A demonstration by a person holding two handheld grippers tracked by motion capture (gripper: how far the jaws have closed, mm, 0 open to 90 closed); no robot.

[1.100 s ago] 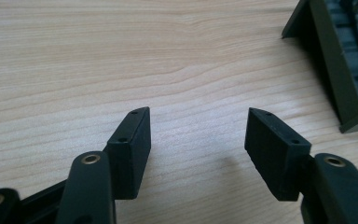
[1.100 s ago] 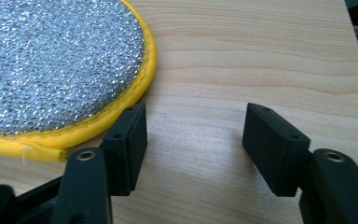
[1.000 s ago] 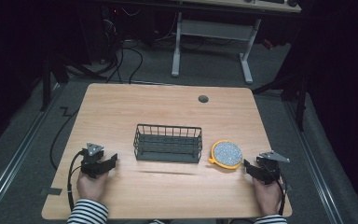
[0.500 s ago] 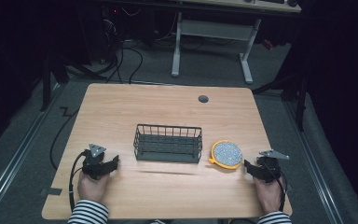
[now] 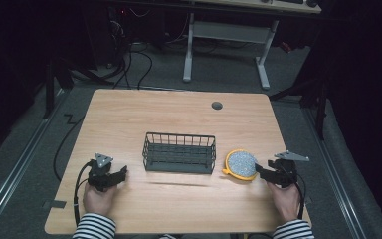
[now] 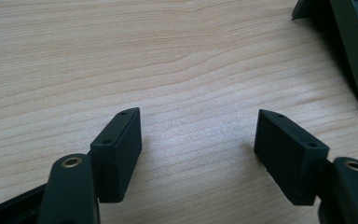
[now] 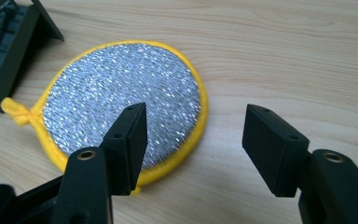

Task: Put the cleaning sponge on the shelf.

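Partly cropped: basket [image 6: 349,51], scrubber loop [image 7: 16,112].

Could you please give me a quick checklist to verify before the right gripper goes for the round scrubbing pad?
1. Right gripper open: ok.
2. Scrubbing pad lying flat on the table, unobstructed: ok.
3. Pad centred between the jaws: not ok; it sits under the one jaw, off to the side.
4. Wire basket beside the pad, empty: ok.
5. Left gripper open, away from the pad: ok.
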